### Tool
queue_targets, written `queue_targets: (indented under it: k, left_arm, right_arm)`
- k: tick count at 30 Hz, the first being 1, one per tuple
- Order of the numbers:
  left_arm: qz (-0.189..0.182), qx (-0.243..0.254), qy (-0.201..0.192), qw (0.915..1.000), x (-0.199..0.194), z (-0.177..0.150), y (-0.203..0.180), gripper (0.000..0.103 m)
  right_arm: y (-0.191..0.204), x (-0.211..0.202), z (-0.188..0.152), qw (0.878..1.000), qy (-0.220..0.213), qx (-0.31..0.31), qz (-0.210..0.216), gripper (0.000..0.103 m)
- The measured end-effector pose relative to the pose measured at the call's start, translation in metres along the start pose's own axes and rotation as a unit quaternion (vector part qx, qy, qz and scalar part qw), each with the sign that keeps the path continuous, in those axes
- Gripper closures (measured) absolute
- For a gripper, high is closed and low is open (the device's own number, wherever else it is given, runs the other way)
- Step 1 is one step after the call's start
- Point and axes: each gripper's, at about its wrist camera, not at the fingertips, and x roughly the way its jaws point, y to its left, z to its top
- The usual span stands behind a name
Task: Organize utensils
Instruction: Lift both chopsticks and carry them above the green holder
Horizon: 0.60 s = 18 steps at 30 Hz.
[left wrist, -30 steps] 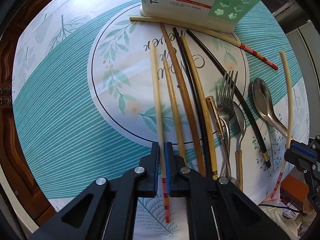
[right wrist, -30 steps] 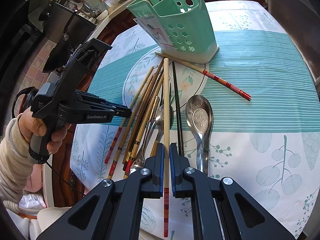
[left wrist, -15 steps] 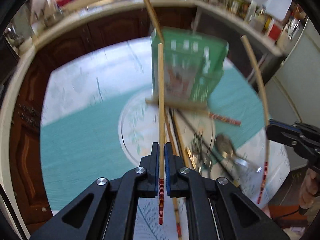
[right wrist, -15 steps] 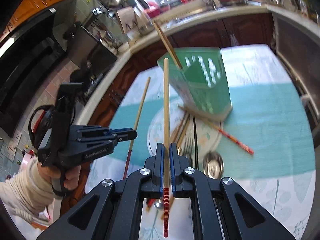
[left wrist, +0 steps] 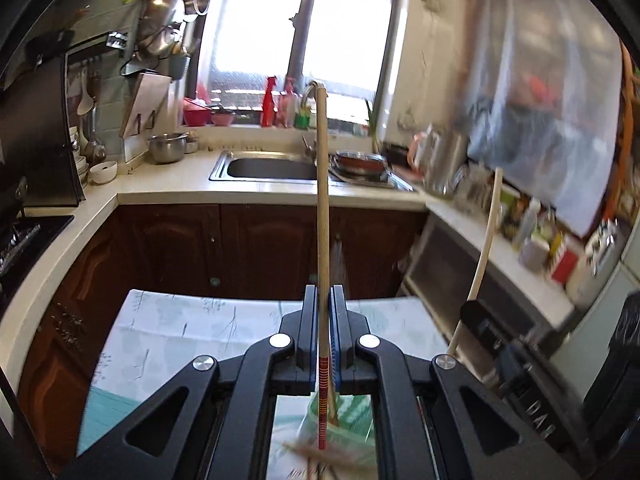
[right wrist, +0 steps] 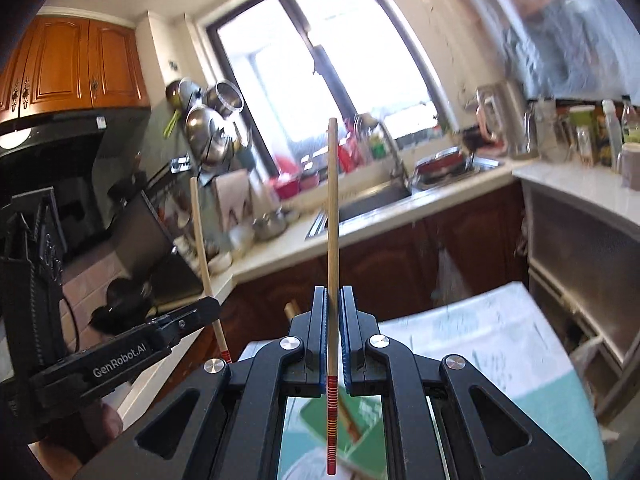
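A kitchen is seen behind both grippers: a pale smooth worktop (left wrist: 172,184) over dark panelled wooden cabinets (left wrist: 168,248), with a rectangular steel sink (left wrist: 268,168) set under a bright window (left wrist: 304,28). Rounded polished steel pans (right wrist: 208,120) are hung on the wall. Below, a table (left wrist: 172,328) is covered by a white cloth printed with grey leaves and a teal band. A green plastic utensil holder (right wrist: 360,420), blurred, is glimpsed under the right gripper; its label cannot be read.

The left gripper (left wrist: 324,344), of black matte plastic with blue pads, is clamped on a slim round pale wooden chopstick (left wrist: 322,208) with red and yellow bands at its lower end, held upright above the table. The right gripper (right wrist: 333,344) is likewise closed on a matching banded chopstick (right wrist: 333,240), also raised upright. On the left gripper's side, white lettering "GenRobot.AI" is read in the right wrist view.
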Motion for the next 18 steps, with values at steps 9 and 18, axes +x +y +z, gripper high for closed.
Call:
queue_targets:
  k: [9,18]
  left_arm:
    - [-0.014,-0.019,-0.012,0.9997,0.054,-0.026,0.006,0.1]
    - [-0.035,0.007,-0.004,0.9994,0.071,-0.064,0.005,0.1]
  right_arm:
    - [0.006,0.084,0.0,0.998,-0.024,-0.052,-0.019,0.098]
    - [-0.002,0.156,-0.035,0.995,0.035,-0.098,-0.007,0.098]
